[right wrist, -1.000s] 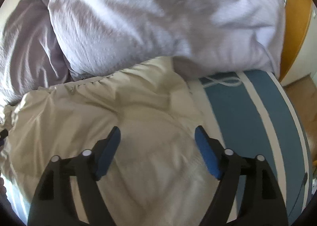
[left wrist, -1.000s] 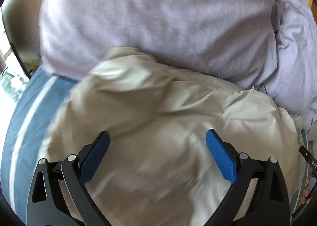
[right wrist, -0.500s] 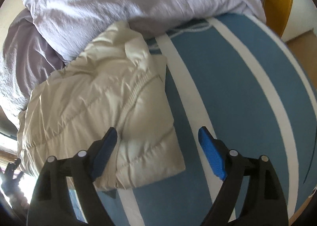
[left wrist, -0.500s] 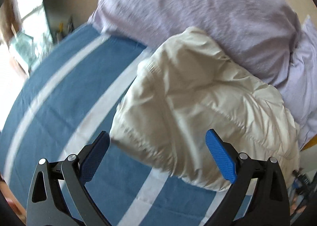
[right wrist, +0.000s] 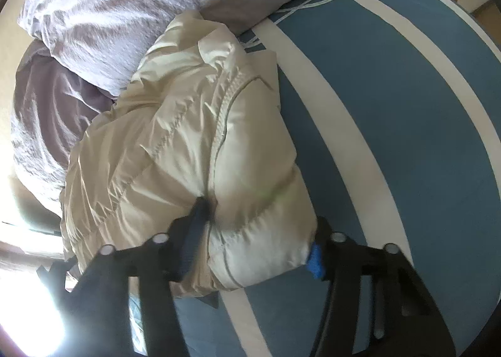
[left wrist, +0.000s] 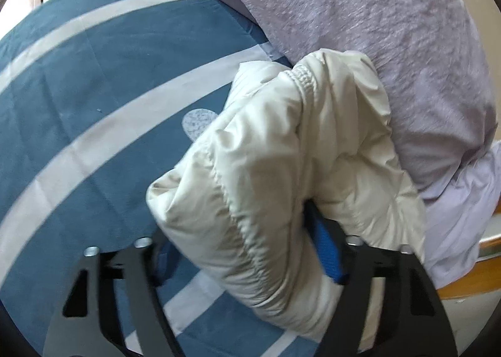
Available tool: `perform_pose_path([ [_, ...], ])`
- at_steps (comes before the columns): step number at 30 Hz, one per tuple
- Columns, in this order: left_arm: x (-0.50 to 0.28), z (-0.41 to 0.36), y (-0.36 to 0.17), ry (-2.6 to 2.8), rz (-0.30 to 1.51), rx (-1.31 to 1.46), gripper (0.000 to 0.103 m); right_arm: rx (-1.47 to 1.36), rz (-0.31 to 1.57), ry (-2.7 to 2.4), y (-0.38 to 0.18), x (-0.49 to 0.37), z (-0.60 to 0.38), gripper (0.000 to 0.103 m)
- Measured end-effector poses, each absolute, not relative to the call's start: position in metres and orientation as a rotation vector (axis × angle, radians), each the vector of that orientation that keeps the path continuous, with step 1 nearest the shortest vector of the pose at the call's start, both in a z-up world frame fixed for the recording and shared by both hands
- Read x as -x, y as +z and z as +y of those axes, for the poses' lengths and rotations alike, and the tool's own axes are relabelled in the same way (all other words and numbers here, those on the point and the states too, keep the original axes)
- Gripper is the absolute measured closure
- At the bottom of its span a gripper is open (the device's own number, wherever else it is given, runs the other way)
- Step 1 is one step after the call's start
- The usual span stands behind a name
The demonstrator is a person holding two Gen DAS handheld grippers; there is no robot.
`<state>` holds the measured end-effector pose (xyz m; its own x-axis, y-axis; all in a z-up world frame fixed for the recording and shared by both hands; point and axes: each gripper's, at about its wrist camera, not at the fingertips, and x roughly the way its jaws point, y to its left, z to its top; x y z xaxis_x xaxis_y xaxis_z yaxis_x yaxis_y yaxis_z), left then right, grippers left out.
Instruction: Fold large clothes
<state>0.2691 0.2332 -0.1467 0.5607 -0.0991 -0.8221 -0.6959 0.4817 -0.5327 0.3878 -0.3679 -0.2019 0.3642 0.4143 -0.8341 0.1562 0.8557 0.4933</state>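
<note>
A cream puffy jacket point(left wrist: 281, 150) lies bunched on a blue bedspread with white stripes point(left wrist: 94, 81), against the lilac bedding. My left gripper point(left wrist: 241, 238) has the jacket's near hem edge between its blue pads. Its jaws are closing and the padding bulges out between them. In the right wrist view the jacket point(right wrist: 175, 137) fills the middle. My right gripper point(right wrist: 256, 222) straddles the corner nearest to it, jaws closing. One finger point(right wrist: 195, 231) dents the fabric, the other pad point(right wrist: 314, 259) touches the corner's edge.
Lilac pillows and a duvet point(left wrist: 391, 43) are piled behind the jacket point(right wrist: 141, 6). A white cord point(right wrist: 300, 9) lies on the bedspread point(right wrist: 391, 125) beside them. A wooden bed frame edge point(left wrist: 469, 278) shows at the right.
Both grippers came down and rolled onto the jacket's near edge. Their jaws, wide apart and bare before, now have closed in on the jacket's padding.
</note>
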Motion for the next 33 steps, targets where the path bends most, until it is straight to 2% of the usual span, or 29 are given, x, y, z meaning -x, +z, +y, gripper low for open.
perform_pose_path([
  [2,-0.271,0.232,-0.144,0.448,0.918,1.02,0.048,-0.569,1.201,0.166,-0.199,-0.387,-0.368,0.062],
  [4,-0.27,0.23,-0.14,0.452,0.91,1.01,0.06,-0.578,1.192,0.165,-0.192,-0.385,-0.368,0.071],
  [7,-0.27,0.226,-0.131,0.444,0.895,0.98,0.07,-0.548,1.159,0.174,-0.181,-0.378,-0.362,0.078],
  [10,-0.263,0.225,-0.123,0.428,0.877,0.955,0.075,-0.527,1.124,0.182,-0.172,-0.371,-0.357,0.081],
  [17,-0.222,0.231,-0.11,0.408,0.846,0.929,0.077,-0.508,1.087,0.223,-0.159,-0.333,-0.353,0.082],
  [33,-0.088,0.242,-0.13,0.359,0.844,0.959,0.076,-0.542,1.083,0.268,-0.18,-0.204,-0.361,0.082],
])
